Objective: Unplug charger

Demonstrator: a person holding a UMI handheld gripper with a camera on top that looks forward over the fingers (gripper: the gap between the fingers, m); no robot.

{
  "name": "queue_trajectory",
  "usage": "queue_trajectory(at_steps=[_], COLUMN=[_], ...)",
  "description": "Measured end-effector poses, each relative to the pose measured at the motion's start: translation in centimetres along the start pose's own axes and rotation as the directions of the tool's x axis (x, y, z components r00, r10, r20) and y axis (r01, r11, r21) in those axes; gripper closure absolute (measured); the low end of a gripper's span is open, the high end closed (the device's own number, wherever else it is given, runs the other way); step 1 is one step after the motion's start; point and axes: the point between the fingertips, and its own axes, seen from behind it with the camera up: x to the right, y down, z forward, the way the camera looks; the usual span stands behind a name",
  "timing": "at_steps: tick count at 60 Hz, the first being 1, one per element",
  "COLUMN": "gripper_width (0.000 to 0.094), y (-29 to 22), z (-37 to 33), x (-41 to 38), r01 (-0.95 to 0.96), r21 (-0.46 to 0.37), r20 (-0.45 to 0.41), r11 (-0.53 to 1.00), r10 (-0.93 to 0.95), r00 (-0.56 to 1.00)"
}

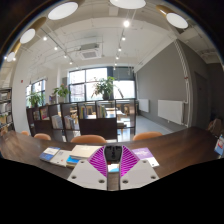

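Between the pads of the gripper (113, 166) nothing is held; they stand almost closed. Beyond it lie booklets (70, 155), no charger visible, so unplugging seems not begun.

White tool (113, 166), purple inner pads (105, 160)

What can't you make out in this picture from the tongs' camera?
- Charger: none recognisable in the gripper view. The dark thing between the tongs is too small and dim to name.
- Booklets on the table just beyond the tongs: print too small to read.
- Table's near part: hidden by the tongs.
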Motion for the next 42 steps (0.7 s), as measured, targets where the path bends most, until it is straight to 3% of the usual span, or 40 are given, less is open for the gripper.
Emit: queue_trajectory(at_steps=[5, 8, 13, 16, 22, 31, 38, 42], gripper_width=[0.0780, 0.0777, 0.0759, 0.0758, 0.0742, 0.0668, 0.0433, 0.0363], y=[6.5, 12.7, 19.5, 23.1, 27.7, 31.1, 31.9, 30.9], z=[0.7, 0.9, 2.5, 2.1, 2.1, 1.7, 1.2, 1.0], x=[3.8, 4.2, 5.7, 5.7, 4.9, 5.5, 5.5, 5.1], r01=[-0.016, -0.013, 0.034, 0.080, 0.060, 0.051, 0.049, 0.046], r21=[-0.092, -0.173, -0.333, -0.388, -0.435, -0.472, -0.491, -0.481], r20=[-0.037, -0.030, -0.007, 0.007, 0.027, -0.013, -0.022, -0.011], r11=[0.996, 0.985, 0.942, 0.918, 0.899, 0.880, 0.870, 0.875], r10=[0.013, 0.008, -0.038, -0.084, -0.053, -0.065, -0.068, -0.059], r00=[0.999, 1.000, 0.999, 0.996, 0.998, 0.998, 0.997, 0.998])
